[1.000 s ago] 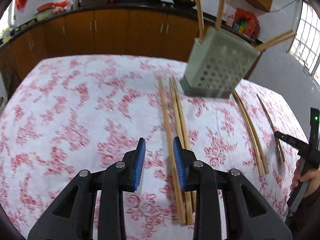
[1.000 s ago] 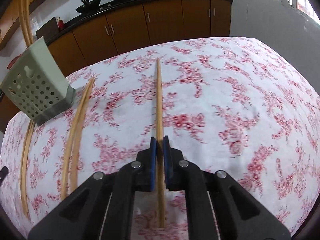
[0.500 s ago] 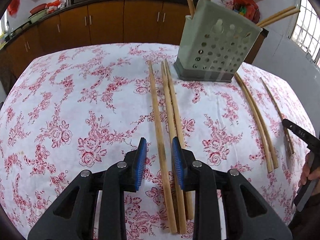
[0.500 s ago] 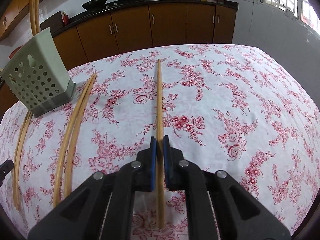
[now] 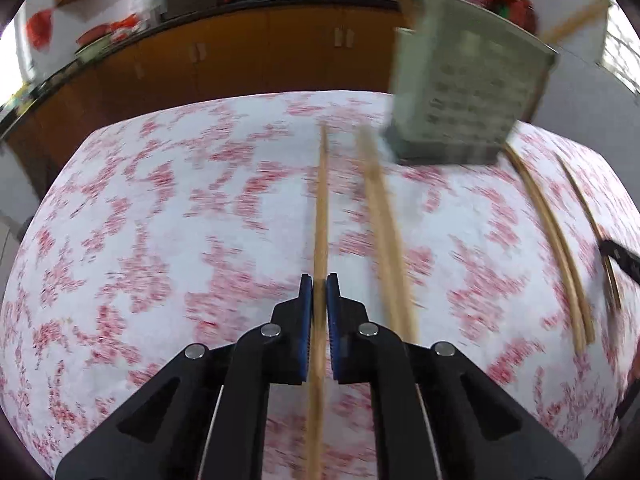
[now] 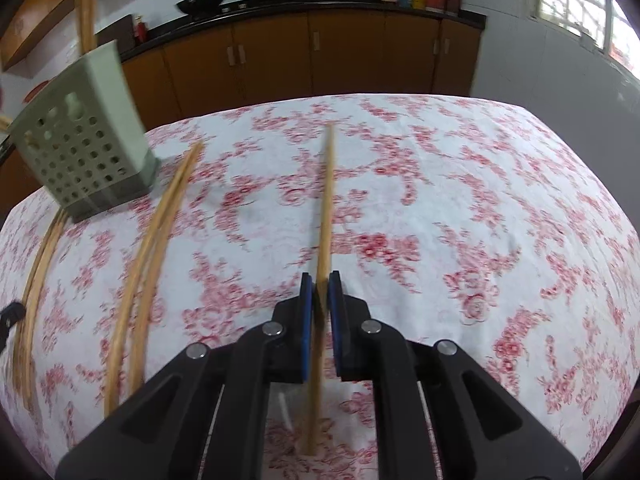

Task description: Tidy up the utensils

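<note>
- The left gripper [image 5: 314, 294] is now clamping its fingers on one chopstick [image 5: 321, 208], which half a second ago lay loose between them
- The right gripper [image 6: 319, 292] is keeping its fingers pinched on another chopstick [image 6: 326, 200]
- Beyond, more chopsticks [image 5: 384, 224] are waiting on the bench [image 5: 160, 216] beside the holder [image 5: 464, 92], the likely destination

right hand-held gripper [image 6: 320, 292] clamped on single chopstick [image 6: 326, 208], blue pads tight on both sides. stick runs straight ahead over table [image 6: 500, 208] with red floral cloth. pair of chopsticks [image 6: 156, 240] lying off to left, another pair [image 6: 38, 264] further left. perforated green utensil holder [image 6: 86, 152] far left, chopsticks standing in it. brown cabinets [image 6: 312, 60] behind.
</note>
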The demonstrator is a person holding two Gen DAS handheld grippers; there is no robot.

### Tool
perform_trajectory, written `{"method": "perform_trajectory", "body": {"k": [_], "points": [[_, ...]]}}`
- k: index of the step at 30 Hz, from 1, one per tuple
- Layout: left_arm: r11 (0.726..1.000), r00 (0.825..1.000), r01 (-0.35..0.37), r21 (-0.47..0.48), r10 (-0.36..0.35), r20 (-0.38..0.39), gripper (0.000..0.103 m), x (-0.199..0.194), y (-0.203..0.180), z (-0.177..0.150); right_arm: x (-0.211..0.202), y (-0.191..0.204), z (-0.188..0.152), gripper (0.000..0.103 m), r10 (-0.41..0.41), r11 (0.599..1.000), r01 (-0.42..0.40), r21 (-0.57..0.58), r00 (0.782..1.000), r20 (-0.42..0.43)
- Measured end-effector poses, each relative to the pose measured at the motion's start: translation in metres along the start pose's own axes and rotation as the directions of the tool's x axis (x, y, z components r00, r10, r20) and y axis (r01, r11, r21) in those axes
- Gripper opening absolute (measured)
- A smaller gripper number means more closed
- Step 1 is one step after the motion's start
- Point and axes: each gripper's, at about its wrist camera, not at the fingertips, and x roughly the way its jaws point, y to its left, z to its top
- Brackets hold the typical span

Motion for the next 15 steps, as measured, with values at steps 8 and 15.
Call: {"method": "perform_trajectory", "body": {"k": [8, 15], "points": [[0.997, 1.0, 0.003, -0.081, -0.003, -0.007, 0.008, 0.006, 0.039, 0.011, 0.0, 0.016, -0.002, 0.008, 0.054, 0.997, -0.053, -0.058, 0.999, 0.001], [0.997, 0.999, 0.033, -0.072, -0.031, 0.026, 0.009, 0.005, 0.04, 0.003, 0.002, 0.016, -0.001, 0.008, 0.053, 0.997, -0.053, -0.058, 0.999, 0.0]]}}
